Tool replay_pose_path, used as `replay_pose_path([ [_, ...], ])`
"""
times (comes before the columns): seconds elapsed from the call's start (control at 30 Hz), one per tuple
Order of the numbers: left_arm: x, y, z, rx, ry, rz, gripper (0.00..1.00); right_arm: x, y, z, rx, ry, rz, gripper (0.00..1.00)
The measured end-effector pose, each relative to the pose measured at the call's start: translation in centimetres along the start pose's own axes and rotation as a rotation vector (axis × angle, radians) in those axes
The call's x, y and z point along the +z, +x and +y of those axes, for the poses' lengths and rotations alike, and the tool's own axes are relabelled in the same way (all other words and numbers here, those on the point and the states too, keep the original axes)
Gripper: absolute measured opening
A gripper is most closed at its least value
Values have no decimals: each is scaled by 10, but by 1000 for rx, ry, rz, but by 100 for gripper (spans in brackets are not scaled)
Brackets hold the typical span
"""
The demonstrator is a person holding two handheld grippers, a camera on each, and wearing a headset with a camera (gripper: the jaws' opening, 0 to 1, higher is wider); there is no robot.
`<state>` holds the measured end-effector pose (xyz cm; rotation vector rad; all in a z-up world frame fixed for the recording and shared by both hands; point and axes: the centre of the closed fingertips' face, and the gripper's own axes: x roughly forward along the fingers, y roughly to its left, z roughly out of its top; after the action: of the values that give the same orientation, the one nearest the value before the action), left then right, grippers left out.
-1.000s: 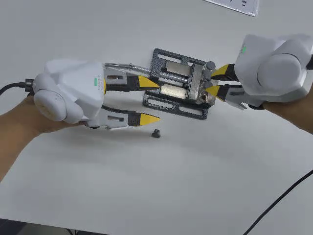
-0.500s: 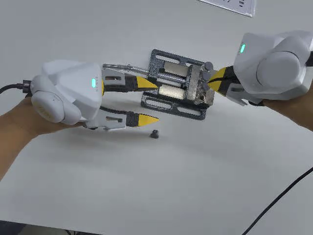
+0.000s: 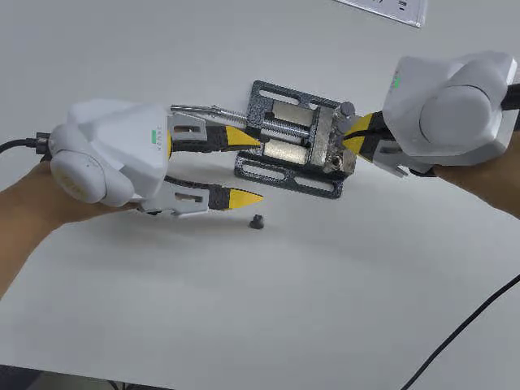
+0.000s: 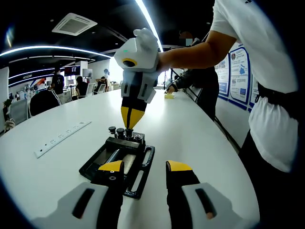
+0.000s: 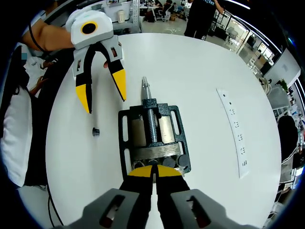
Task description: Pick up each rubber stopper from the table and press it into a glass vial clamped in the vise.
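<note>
Holds the left tongs (image 3: 260,167) spread wide with nothing between the yellow tips, over the white counter (image 3: 244,309) at the screw-handle end of the vise (image 3: 284,175). Has one tip close beside the vise's threaded screw and the other out over bare counter. Has a single dark rubber stopper (image 3: 257,221) lying loose on the counter, near that outer tip, touching neither tongs nor vise. Holds the right tongs (image 3: 351,143) at the opposite end of the vise with the tips pressed together, pointing down right at a short row of dark round caps (image 4: 120,131) on the clamping block. Cannot tell whether anything is pinched between those tips. Shows, in the right gripper view, the closed tips meeting over the near edge of the vise with round caps just beside them, the loose stopper off to the left of the base, and a white power strip (image 5: 236,129) well apart on the right. Shows, in the head view, a black cable (image 3: 463,333) crossing the counter's near right corner.
</note>
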<state>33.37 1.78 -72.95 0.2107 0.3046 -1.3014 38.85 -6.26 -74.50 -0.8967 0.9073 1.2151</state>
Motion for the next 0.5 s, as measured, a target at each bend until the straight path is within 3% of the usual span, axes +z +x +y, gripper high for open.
replay_pose_path([
  [0.5,0,1,1,0,1,0,32,-1,1,-1,21,-2,28,1],
])
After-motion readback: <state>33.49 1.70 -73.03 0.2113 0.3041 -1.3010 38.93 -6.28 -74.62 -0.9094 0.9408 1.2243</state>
